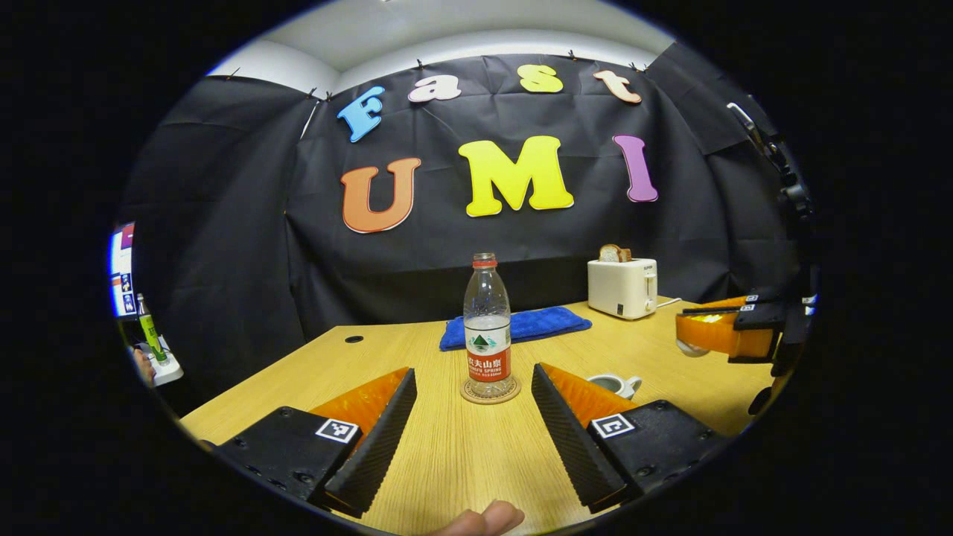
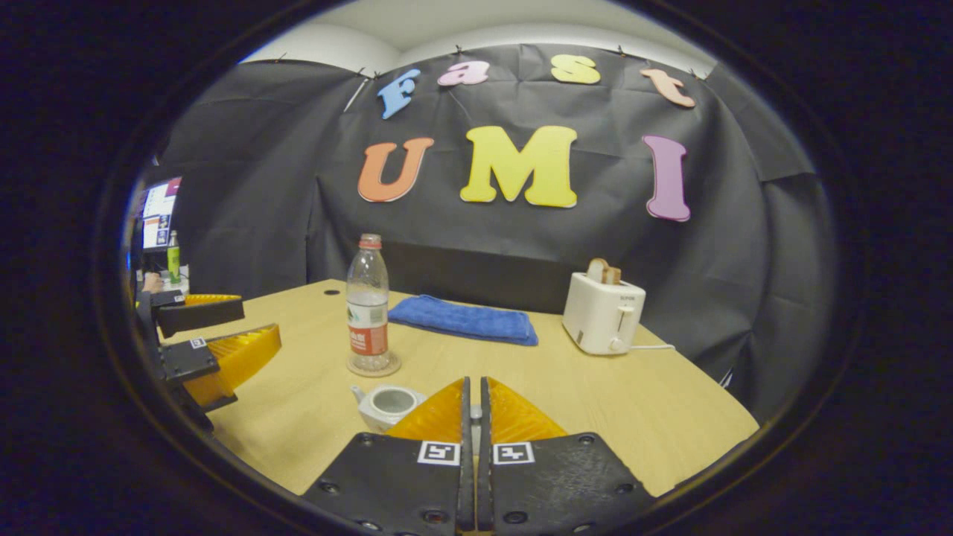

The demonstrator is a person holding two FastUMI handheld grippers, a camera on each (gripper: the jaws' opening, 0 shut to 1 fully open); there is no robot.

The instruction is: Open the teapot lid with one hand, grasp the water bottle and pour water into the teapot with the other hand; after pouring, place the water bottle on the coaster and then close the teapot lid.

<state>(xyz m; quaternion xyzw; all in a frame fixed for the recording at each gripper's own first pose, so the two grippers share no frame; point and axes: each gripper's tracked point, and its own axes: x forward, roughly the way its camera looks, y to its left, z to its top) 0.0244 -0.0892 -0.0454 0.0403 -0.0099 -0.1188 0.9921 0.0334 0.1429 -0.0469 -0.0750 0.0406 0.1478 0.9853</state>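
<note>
Bottle versus left fingers: the water bottle [image 1: 488,326] is standing dead ahead of the left gripper [image 1: 472,435], centred in the gap between its two fingers, a little way beyond the fingertips and not touching them.
Long axis: the bottle is standing upright, so its axis is running vertically, across the line of the fingers; they are sitting level with its lower body and label.
Left fingers: they are spread wide apart and holding nothing, with bare table [image 1: 461,461] showing between them.
Right fingers: the right gripper [image 2: 473,406] is pressed nearly closed with only a thin slit between the fingers; a small pale piece is peeking out in that slit, possibly the lid, but I cannot tell whether the fingers are pinching it.
Nearer hand: the left gripper looks better placed for the bottle; the right gripper is hovering over the teapot [image 2: 389,406], just behind its open mouth.
Bottle's place: it is resting on the round coaster [image 1: 489,392] near the middle of the table, with the blue towel [image 1: 514,327] behind it and the toaster [image 1: 622,287] off to one side.
Bottle's look: clear plastic, red cap on, red and white label, water reaching roughly to the label's top edge.
Teapot's look: small, white, lid off, mouth open, standing close to the bottle.
</note>
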